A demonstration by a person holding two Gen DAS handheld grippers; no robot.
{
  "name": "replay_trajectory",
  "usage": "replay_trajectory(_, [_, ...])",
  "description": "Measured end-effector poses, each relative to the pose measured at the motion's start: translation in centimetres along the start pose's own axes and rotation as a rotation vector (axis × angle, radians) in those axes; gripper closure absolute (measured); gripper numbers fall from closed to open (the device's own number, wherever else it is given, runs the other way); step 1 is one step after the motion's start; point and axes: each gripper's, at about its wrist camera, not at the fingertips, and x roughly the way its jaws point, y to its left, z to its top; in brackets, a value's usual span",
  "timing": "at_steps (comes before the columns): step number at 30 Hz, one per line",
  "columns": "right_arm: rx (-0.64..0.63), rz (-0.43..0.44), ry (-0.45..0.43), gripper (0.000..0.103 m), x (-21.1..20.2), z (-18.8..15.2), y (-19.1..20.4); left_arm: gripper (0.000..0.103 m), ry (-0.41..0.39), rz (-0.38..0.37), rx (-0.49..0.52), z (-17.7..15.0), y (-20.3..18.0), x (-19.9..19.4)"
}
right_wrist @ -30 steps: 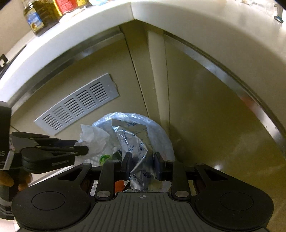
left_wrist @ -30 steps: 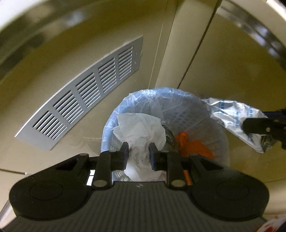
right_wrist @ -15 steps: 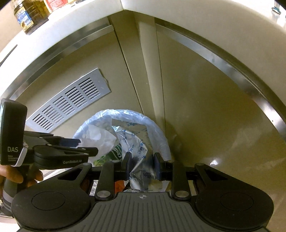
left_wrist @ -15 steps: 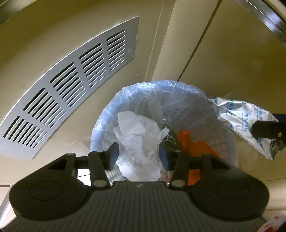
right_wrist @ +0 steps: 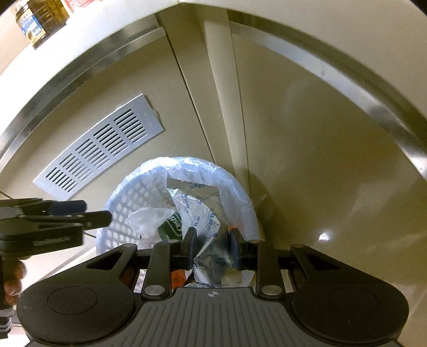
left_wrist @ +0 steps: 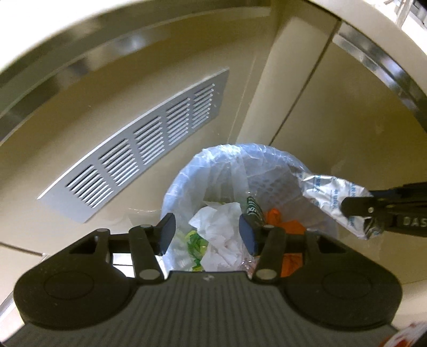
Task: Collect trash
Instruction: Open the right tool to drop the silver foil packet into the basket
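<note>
A white mesh trash bin lined with a clear plastic bag stands on the floor in a cabinet corner. It holds crumpled white paper, a green-labelled wrapper and orange trash. My left gripper is open and empty above the bin. My right gripper is shut on a silver foil wrapper, also seen in the left wrist view, held over the bin's right rim.
A grey vent grille is set in the cabinet panel left of the bin, also seen in the right wrist view. Metal trim runs under the countertop. An oil bottle stands on the counter above.
My left gripper opened, dropped the white paper into the bin and pulled back upward. My right gripper kept the foil wrapper and moved closer over the bin.
</note>
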Motion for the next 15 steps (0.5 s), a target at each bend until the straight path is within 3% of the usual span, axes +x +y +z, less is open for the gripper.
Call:
replay_trajectory(11, [0.084,-0.013,-0.021,0.073,1.6,0.2,0.0,0.055,-0.019,0.024,-0.045,-0.4,0.9,-1.1])
replay_trajectory(12, [0.095,-0.005,-0.032,0.063,1.7,0.2,0.0,0.055,-0.02,0.024,-0.048,-0.5,0.9,-1.2])
replay_trajectory(13, [0.106,-0.003,-0.038,0.046,1.8,0.3,0.0,0.055,-0.02,0.024,-0.049,-0.5,1.0,-1.2])
replay_trajectory(15, [0.127,-0.007,-0.061,0.034,1.8,0.3,0.1,0.055,-0.023,0.023,-0.051,-0.7,0.9,-1.7])
